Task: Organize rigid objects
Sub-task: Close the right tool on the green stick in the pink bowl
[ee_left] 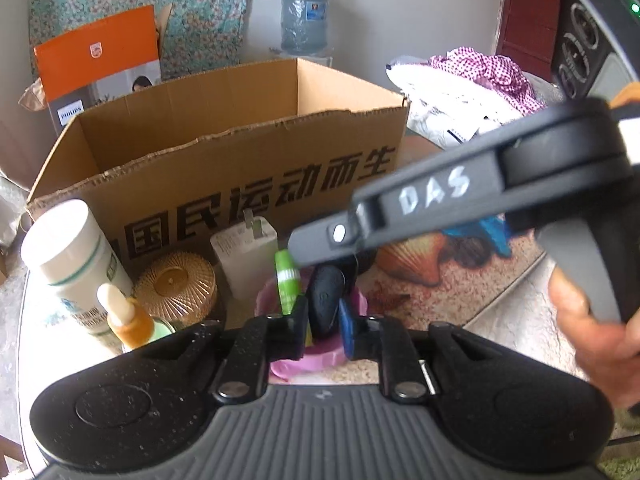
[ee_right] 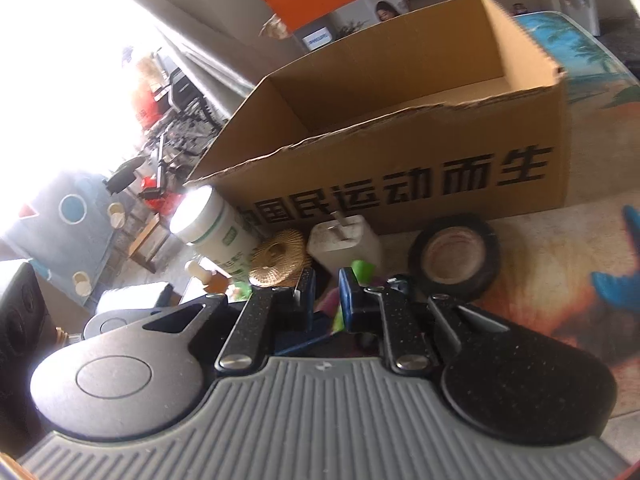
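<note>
In your left wrist view, your left tongs (ee_left: pixel 323 322) sit at 6 o'clock with their fingers drawn close around a black oval object (ee_left: pixel 326 300) that stands in a pink plastic cup (ee_left: pixel 320 360); whether the pads truly press it you cannot tell from here. A green tube (ee_left: pixel 287 280) stands in the same cup at the black object's 9 o'clock. Your right tongs (ee_left: pixel 296 246) reach in from 3 o'clock, pressed together, their tip just above the green tube; whether they touch it is unclear. Your hand (ee_left: pixel 592 332) grips their handle at 4 o'clock. Behind the cup, at 12 o'clock, stands an open brown cardboard box (ee_left: pixel 224 160) with black printed characters. Along its front wall, from 9 o'clock inward, stand a white cylindrical jar (ee_left: pixel 72 248), a small amber dropper bottle (ee_left: pixel 128 316), a gold wire spool (ee_left: pixel 176 284) and a white charger block (ee_left: pixel 244 256). All rest on a desk (ee_left: pixel 460 280) covered with a seashell print.

In your right wrist view, your right tongs (ee_right: pixel 325 292) sit at centre, their fingers nearly together, with something green (ee_right: pixel 362 270) showing just beyond them. A black roll of tape (ee_right: pixel 456 256) lies on the desk at their 2 o'clock, just before the cardboard box (ee_right: pixel 400 152). The white jar (ee_right: pixel 212 224), spool (ee_right: pixel 280 256) and charger (ee_right: pixel 344 244) line up at 11 o'clock.
</note>
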`<state>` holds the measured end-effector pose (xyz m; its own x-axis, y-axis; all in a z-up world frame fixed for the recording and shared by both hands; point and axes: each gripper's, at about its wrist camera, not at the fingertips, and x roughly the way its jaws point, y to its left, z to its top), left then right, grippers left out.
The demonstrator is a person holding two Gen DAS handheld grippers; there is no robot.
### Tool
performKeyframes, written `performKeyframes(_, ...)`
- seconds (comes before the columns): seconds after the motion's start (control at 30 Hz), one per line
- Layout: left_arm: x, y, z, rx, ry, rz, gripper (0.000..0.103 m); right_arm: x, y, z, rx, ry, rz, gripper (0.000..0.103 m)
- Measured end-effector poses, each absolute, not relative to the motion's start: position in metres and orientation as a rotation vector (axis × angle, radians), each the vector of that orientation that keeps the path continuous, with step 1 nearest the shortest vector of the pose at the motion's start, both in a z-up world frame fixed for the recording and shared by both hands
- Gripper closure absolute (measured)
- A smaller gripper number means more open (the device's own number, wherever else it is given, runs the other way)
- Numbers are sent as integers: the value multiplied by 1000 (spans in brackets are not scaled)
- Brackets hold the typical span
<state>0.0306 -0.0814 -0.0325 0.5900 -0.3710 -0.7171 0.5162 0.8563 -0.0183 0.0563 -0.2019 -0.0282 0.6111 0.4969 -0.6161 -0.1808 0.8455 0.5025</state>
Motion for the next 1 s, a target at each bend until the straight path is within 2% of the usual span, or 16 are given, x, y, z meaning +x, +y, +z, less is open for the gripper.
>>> performKeyframes(0.17, 34, -84, -40, 216, 803, -497, 84, 63, -203, -24, 363, 815, 399, 78)
performKeyframes(0.33, 36, -82, -42, 224, 794, -488, 84, 77, -195, -25, 272, 838, 421, 73)
performKeyframes(0.6, 39, -84, -46, 243, 778, -479, 79, 102, -190, -41, 221, 920, 472, 72)
performKeyframes(1.0, 42, -83, -51, 227, 785, -475, 77, 100, -206, -39, 405, 935, 548, 72)
